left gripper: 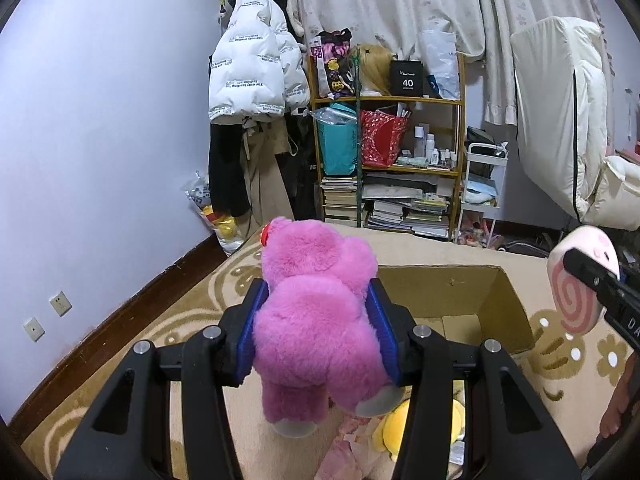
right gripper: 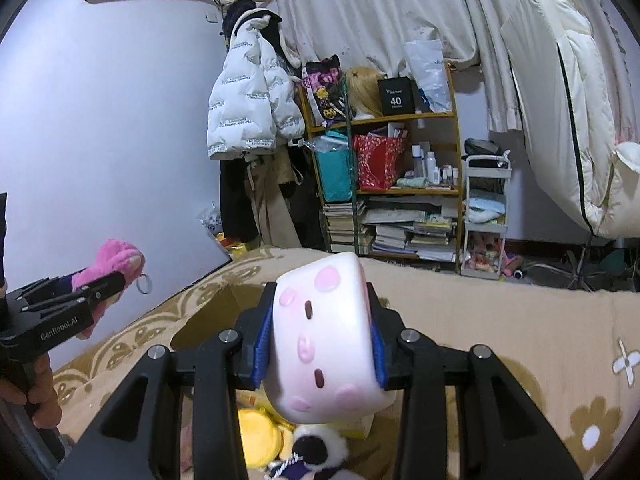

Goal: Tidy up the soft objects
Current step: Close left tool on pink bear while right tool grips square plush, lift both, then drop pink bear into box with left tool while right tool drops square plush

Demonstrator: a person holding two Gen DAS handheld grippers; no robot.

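Lilac wall (left gripper: 100, 120), curtains (left gripper: 380, 0), cluttered wooden shelf (left gripper: 390, 100) (books below).

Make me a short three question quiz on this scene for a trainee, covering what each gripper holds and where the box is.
1. True or false: the left gripper is shut on the fluffy pink plush bear.
2. Multiple choice: what does the right gripper hold? A. a yellow plush toy B. a white squishy block toy with pink spots C. a stack of books
3. Fill in: the open brown ______ box sits on the beige flower-patterned cover, beyond the bear in the left wrist view.

Key: 1 true. 2 B. 3 cardboard.
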